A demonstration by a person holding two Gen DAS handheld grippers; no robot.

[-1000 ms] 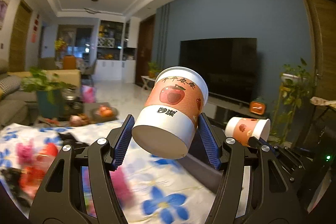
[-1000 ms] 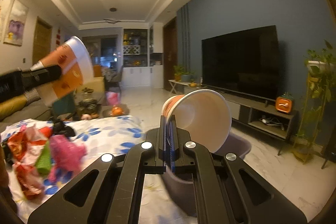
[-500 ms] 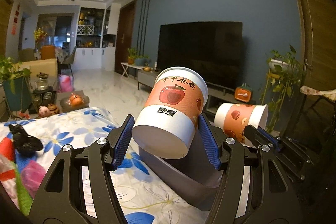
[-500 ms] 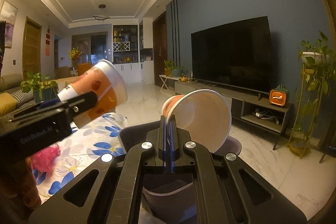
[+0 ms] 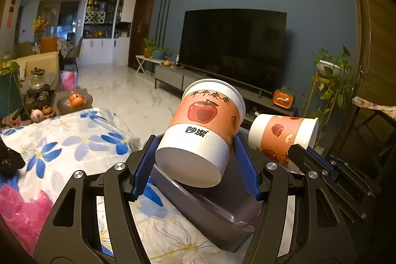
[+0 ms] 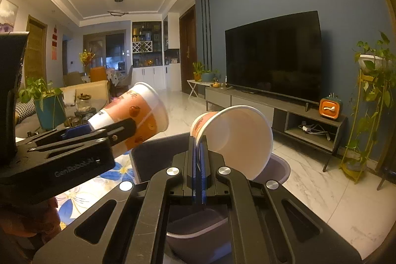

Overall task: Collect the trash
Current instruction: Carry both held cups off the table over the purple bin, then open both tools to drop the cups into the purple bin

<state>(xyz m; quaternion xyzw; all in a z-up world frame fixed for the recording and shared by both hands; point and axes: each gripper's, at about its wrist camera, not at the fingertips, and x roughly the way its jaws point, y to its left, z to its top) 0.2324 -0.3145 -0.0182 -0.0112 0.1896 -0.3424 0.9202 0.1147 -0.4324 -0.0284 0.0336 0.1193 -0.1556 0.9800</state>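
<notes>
My left gripper (image 5: 195, 160) is shut on a paper cup (image 5: 203, 130) printed with a red apple, its blue pads pressing both sides of the cup's lower half. The cup tilts with its base toward me, above a grey trash bin (image 5: 217, 209). My right gripper (image 6: 198, 147) is shut on the rim wall of a second apple cup (image 6: 237, 135), which lies sideways with its white inside facing me, over the same grey bin (image 6: 277, 167). In the left wrist view that second cup (image 5: 282, 135) shows at right, and the right gripper (image 5: 309, 157) pinches its rim. In the right wrist view the left gripper (image 6: 99, 130) and its cup (image 6: 141, 113) show at left.
A table with a blue-flowered cloth (image 5: 81, 140) lies left of the bin, with pink wrapper scraps (image 5: 17, 204) and a black object (image 5: 7, 160) on it. A TV (image 5: 232, 48) on a low cabinet (image 6: 292, 120), potted plants (image 6: 371, 100) and marble floor (image 6: 321, 189) lie beyond.
Both grippers have moved right, off the table toward the grey bin, and lowered slightly with their cups. The bin now sits under both cups; the wrapper scraps have slid out to the left.
</notes>
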